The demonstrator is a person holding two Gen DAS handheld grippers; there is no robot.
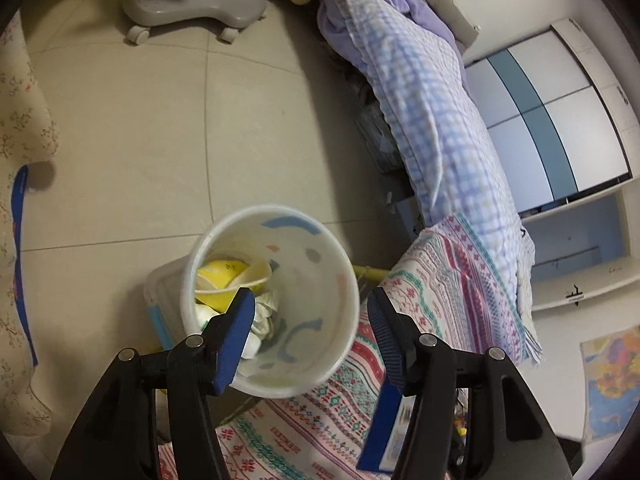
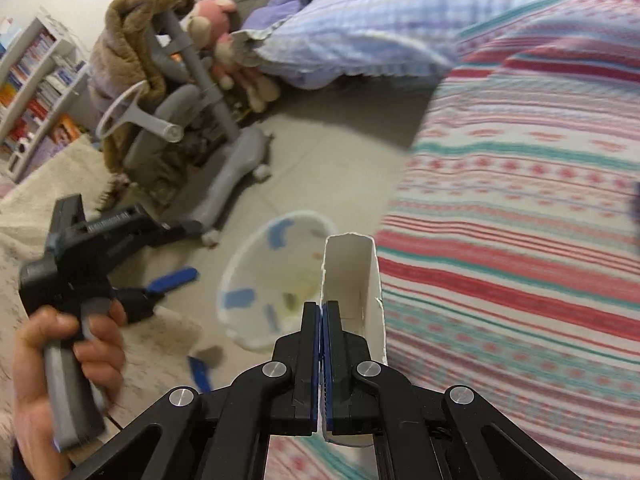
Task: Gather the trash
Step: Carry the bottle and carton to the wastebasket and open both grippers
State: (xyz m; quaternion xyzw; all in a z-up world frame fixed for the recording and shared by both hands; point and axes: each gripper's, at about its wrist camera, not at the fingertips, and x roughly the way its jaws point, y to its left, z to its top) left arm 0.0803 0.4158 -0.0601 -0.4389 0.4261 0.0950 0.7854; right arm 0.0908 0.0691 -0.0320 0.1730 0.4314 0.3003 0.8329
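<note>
A white waste bin (image 1: pixel 276 300) with blue marks stands on the tiled floor beside the bed and holds yellow scraps (image 1: pixel 224 276) and crumpled white tissue (image 1: pixel 264 316). My left gripper (image 1: pixel 312 312) is open and empty just above the bin's mouth. In the right wrist view the bin (image 2: pixel 272 280) is blurred. My right gripper (image 2: pixel 322 312) is shut on the wall of an open white paper carton (image 2: pixel 354 276), held upright above the bin's right rim. The left gripper (image 2: pixel 172 280), held by a hand, shows at the left.
A striped bedspread (image 2: pixel 520 240) hangs at the right, close to the bin. A checked quilt (image 1: pixel 420 100) lies on the bed. A grey wheeled chair base (image 1: pixel 192 4) stands beyond on the floor. A cream floral cloth (image 1: pixel 16 128) lies at the left. A bookshelf (image 2: pixel 32 76) is far left.
</note>
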